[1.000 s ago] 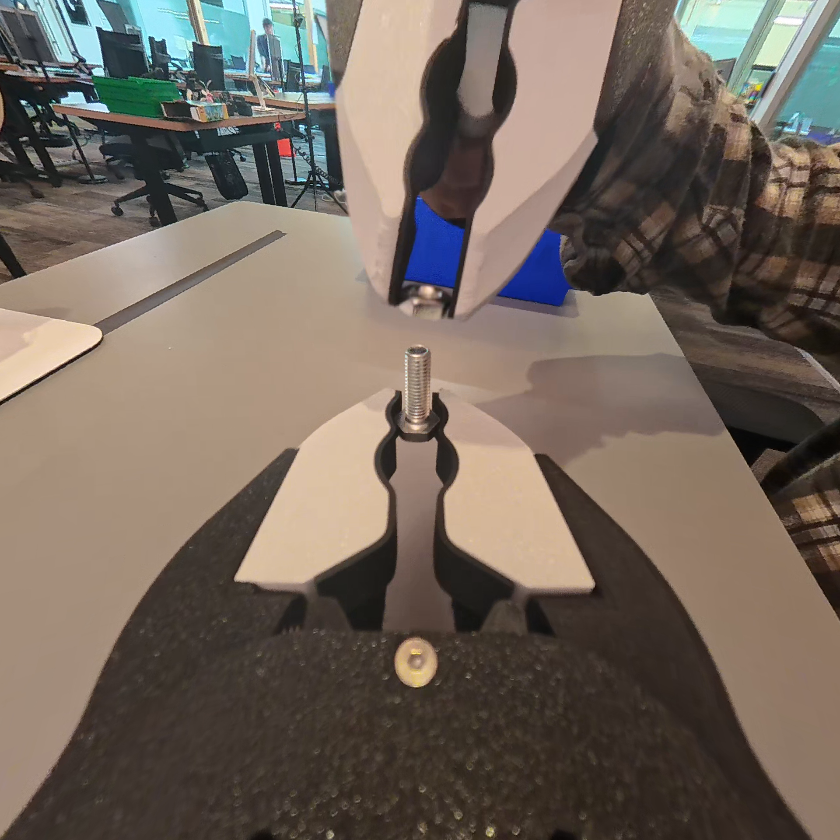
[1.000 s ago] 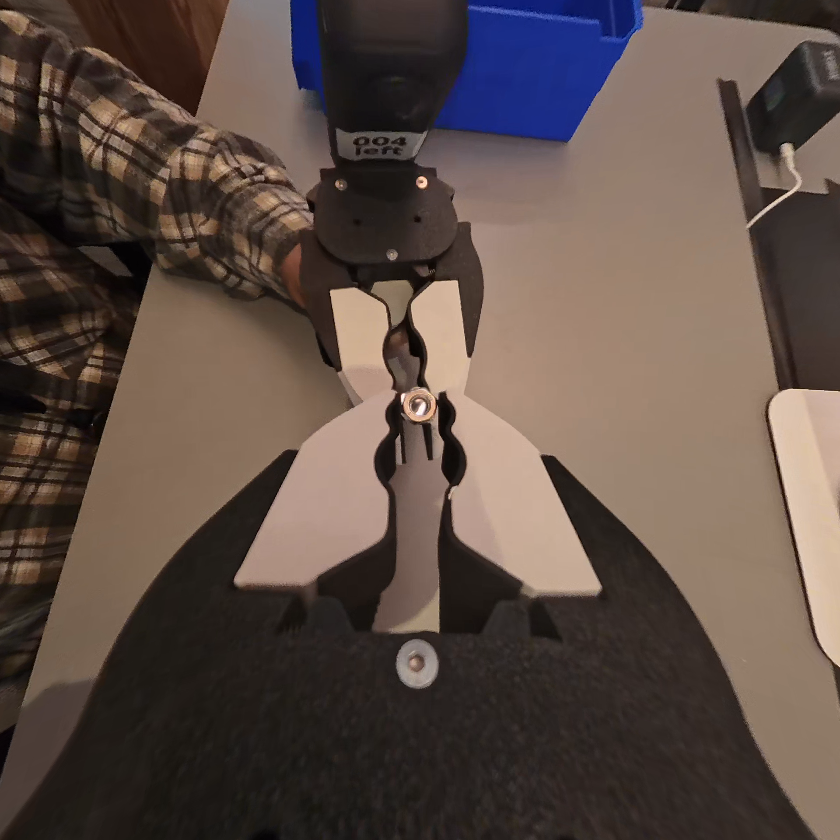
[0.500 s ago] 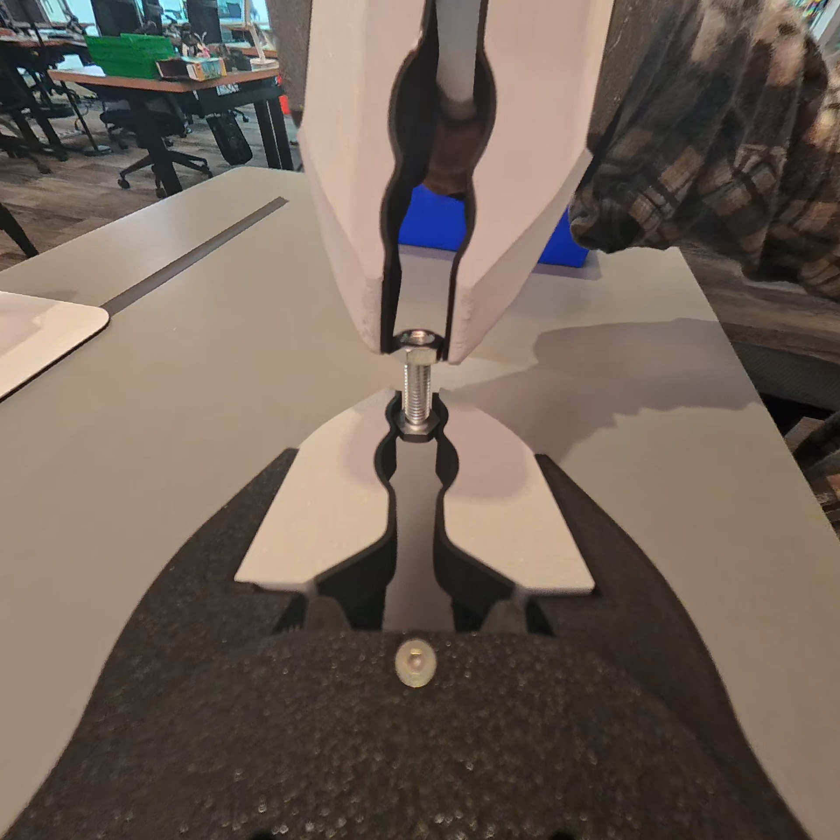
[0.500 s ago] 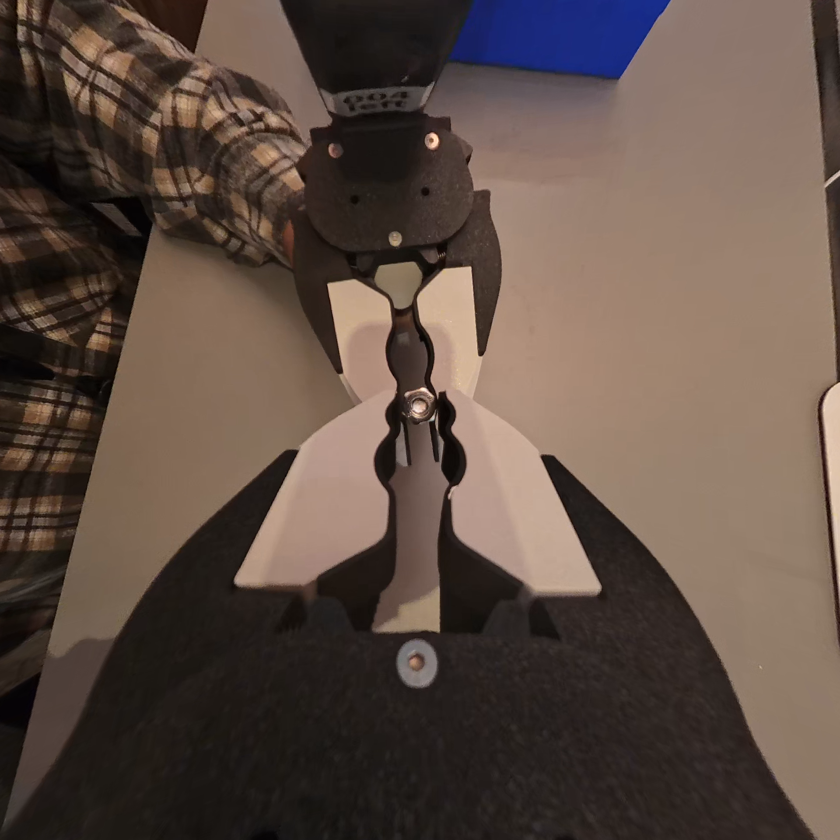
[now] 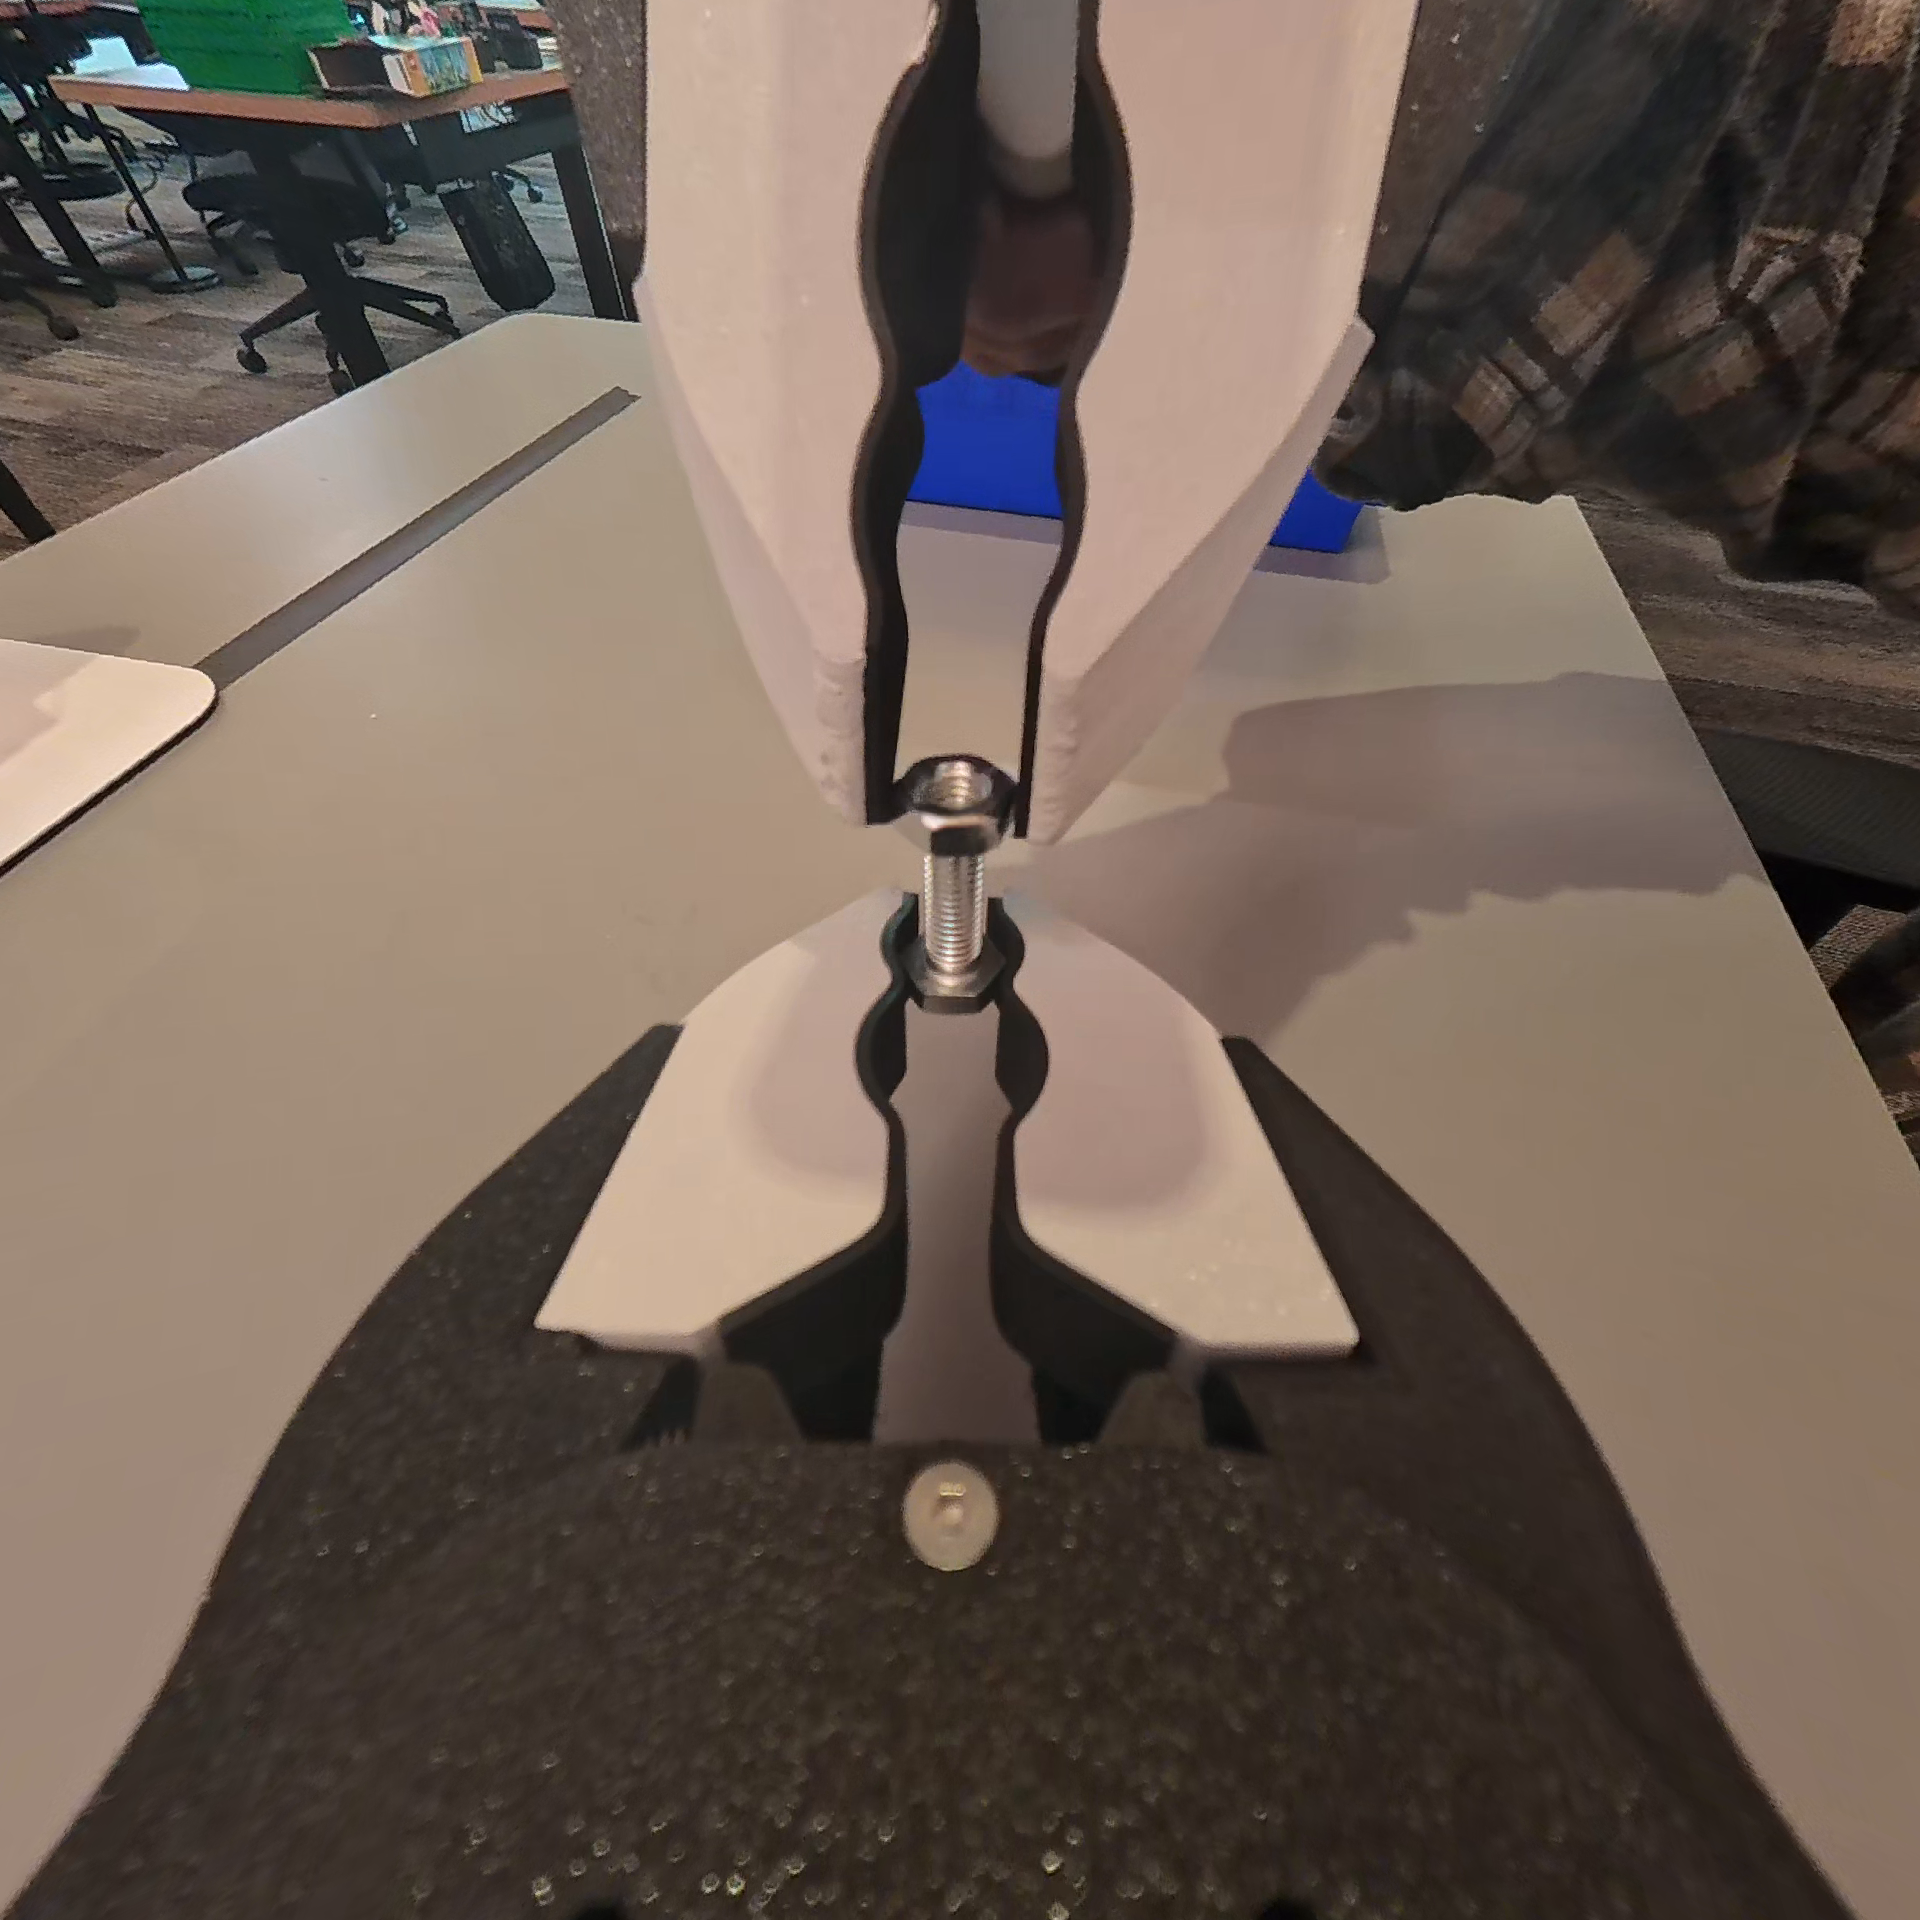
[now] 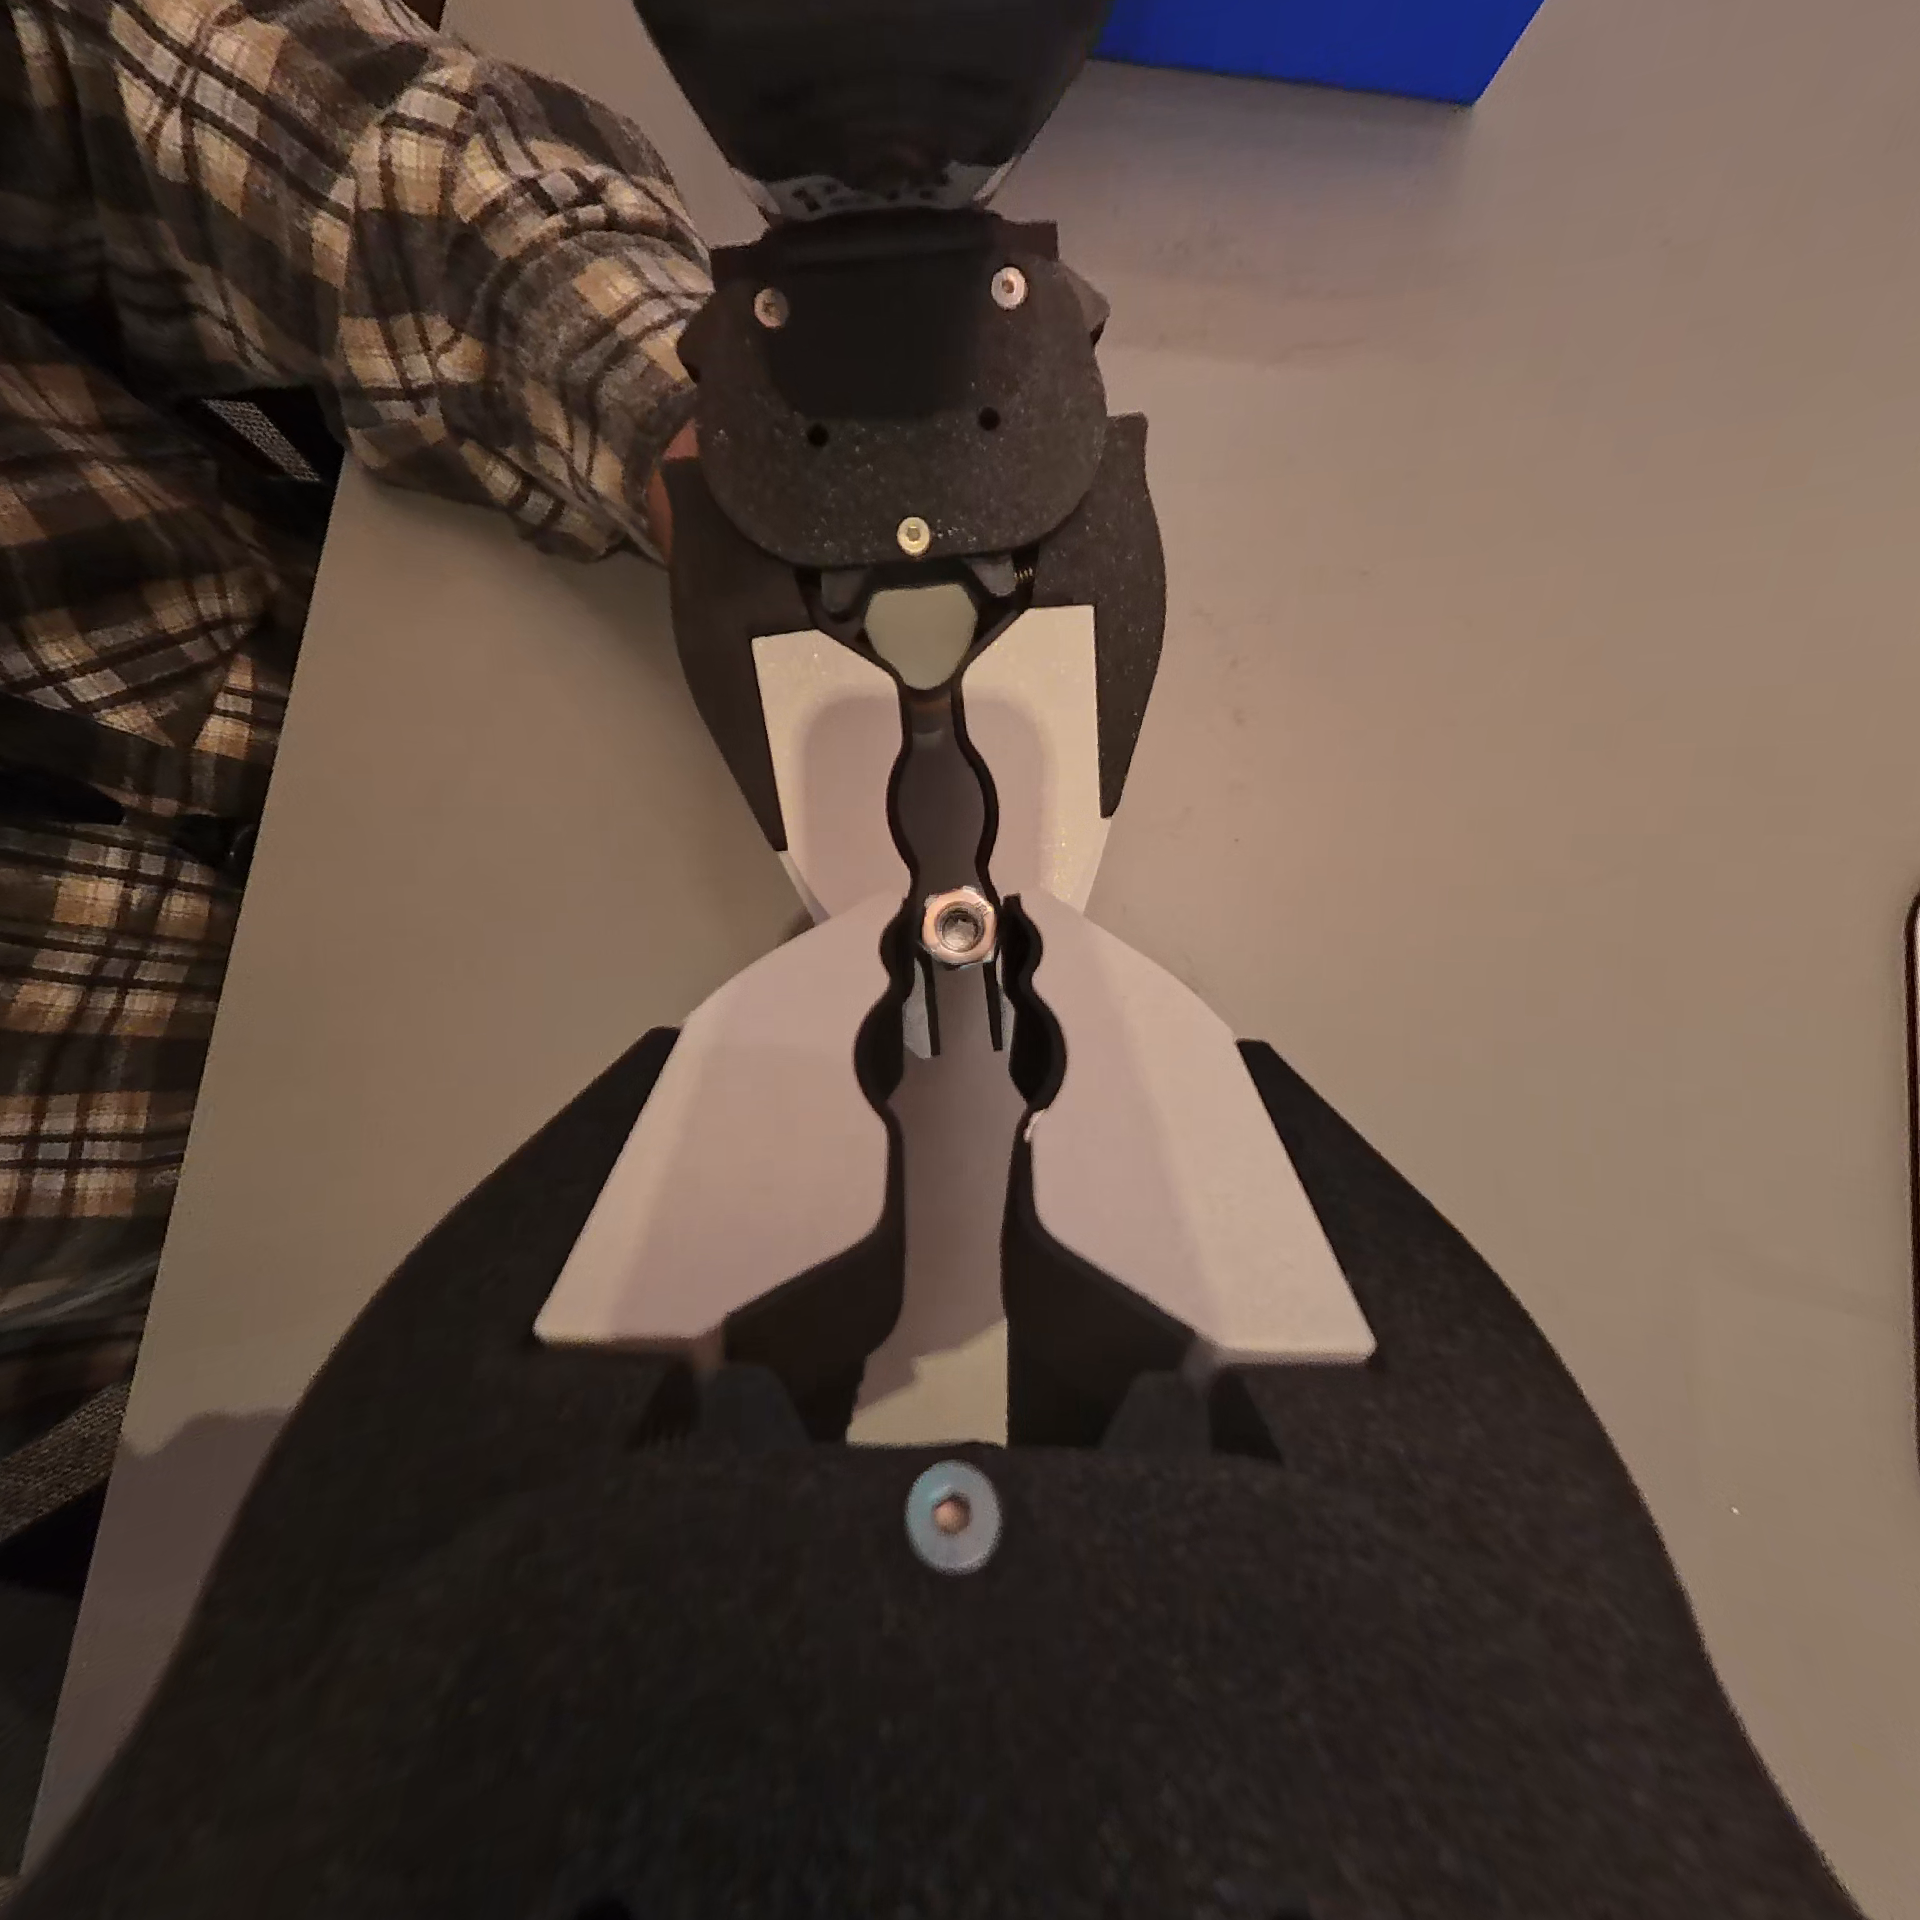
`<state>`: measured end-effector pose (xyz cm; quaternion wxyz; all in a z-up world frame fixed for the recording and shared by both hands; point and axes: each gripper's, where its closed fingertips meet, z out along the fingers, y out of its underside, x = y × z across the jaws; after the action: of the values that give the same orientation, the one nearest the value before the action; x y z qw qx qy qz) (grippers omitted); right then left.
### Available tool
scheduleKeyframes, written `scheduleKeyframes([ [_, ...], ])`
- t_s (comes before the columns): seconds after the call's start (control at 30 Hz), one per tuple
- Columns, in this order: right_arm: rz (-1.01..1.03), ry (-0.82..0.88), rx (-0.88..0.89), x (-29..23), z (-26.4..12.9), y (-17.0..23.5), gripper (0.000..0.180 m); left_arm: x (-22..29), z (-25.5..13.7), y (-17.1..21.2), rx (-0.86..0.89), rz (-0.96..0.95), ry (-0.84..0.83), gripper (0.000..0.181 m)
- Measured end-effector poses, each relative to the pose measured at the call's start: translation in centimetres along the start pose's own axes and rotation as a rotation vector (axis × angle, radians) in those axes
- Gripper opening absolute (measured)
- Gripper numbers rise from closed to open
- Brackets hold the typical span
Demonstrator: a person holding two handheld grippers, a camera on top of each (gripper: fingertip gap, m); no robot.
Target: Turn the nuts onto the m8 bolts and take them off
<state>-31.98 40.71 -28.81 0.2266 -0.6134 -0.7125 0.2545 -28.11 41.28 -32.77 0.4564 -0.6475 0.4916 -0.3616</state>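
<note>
My left gripper [image 5: 954, 982] is shut on the hexagonal head of a silver M8 bolt [image 5: 956, 916], which stands upright above the grey table. My right gripper [image 5: 951, 805] comes down from above, shut on a silver nut [image 5: 952, 802] that sits on the tip of the bolt's thread. In the right wrist view I look down on the nut [image 6: 958, 928] between my right fingertips [image 6: 958, 935], with the left gripper [image 6: 940, 810] pointing toward me beneath it. The bolt is hidden under the nut there.
A blue bin [image 5: 1304, 520] stands at the table's far edge, also in the right wrist view [image 6: 1320, 42]. A white pad [image 5: 73, 743] lies at the left. A plaid sleeve [image 6: 343, 343] holds the left gripper. Desks and chairs stand beyond the table. Across from one pair of fingers to the other is roughly 5 cm.
My right gripper came down with the nut from above the bolt until the nut met the thread's tip. The left gripper kept the bolt upright.
</note>
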Motion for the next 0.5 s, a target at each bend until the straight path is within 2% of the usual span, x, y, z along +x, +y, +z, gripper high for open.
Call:
scheduleKeyframes([
  [0.5, 0.005, 0.001, 0.027, 0.04, -0.29, 0.0, 0.015, -0.07, -0.15, -0.2, 0.013, -0.009, 0.006, 0.012],
])
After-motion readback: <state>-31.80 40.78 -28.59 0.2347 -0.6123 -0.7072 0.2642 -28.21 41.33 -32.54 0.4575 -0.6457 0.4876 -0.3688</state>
